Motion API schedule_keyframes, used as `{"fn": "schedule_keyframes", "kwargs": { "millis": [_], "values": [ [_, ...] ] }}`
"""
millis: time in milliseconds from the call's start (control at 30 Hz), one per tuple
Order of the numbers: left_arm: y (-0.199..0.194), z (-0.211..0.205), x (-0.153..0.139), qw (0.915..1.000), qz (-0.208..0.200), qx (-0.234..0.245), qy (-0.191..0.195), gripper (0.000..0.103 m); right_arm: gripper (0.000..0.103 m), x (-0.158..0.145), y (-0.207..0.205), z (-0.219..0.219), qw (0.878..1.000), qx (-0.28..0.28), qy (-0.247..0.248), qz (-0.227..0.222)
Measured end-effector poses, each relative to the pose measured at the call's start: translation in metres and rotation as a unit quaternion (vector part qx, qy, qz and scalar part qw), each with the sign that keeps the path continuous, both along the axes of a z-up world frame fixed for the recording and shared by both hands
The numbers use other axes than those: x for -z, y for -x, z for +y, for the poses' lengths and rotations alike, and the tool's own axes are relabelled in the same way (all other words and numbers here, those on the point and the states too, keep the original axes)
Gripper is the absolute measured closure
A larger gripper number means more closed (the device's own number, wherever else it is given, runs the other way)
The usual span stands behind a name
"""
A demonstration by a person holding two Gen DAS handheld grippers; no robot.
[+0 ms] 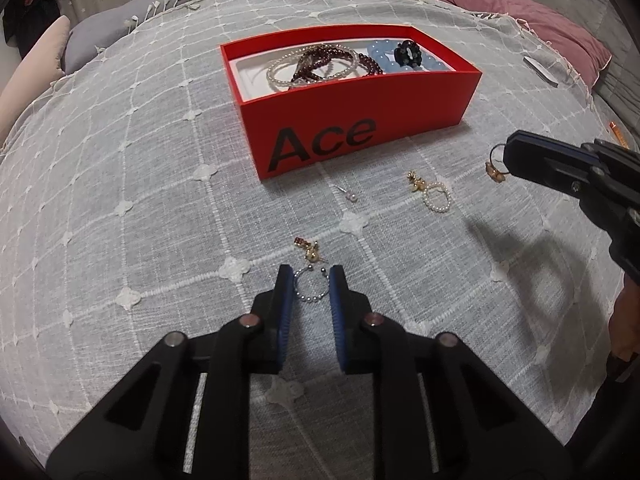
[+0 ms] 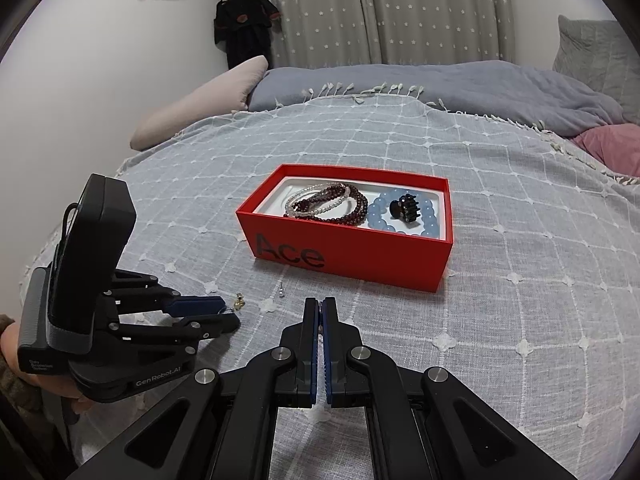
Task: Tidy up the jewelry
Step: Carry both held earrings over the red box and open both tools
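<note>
Our left gripper (image 1: 311, 286) is clamped on a silver bead ring (image 1: 311, 285) lying on the grey bedspread (image 1: 120, 184). Our right gripper (image 1: 506, 156), jaws together, pinches a gold ring (image 1: 495, 164). The red box (image 1: 360, 120) ahead holds bracelets (image 1: 320, 65) and a black hair clip (image 1: 407, 52). Between us and it lie a gold earring (image 1: 309, 250), a pearl ring (image 1: 437, 197) and a small stud (image 1: 347, 194).

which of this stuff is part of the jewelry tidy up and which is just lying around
Part of the job:
- red box, bracelets and hair claw inside
- silver bead ring, in the left gripper
- gold ring, in the right gripper
- pearl ring, gold earring, small stud

Just lying about:
- pink pillow
- white object
- dark garment
</note>
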State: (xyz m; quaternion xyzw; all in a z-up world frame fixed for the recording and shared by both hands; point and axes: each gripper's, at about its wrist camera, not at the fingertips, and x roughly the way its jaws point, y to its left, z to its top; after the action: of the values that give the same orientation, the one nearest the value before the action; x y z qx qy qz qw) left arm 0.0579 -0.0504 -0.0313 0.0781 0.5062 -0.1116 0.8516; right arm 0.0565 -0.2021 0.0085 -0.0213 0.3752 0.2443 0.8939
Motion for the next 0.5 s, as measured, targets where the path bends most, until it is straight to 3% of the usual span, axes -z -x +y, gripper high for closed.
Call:
{"fn": "schedule_keyframes", "kwargs": {
  "millis": [300,500],
  "values": [
    [0.004,0.004,-0.01,0.9999,-0.001,-0.001,0.013,0.083,0.101,-0.004,-0.001,-0.004,1.0,0.002,-0.003,-0.004],
    [0.006,0.014,-0.039,0.9978,-0.022,-0.008,0.063,0.083,0.101,-0.01,-0.004,-0.008,1.0,0.007,-0.009,-0.009]
  ]
}}
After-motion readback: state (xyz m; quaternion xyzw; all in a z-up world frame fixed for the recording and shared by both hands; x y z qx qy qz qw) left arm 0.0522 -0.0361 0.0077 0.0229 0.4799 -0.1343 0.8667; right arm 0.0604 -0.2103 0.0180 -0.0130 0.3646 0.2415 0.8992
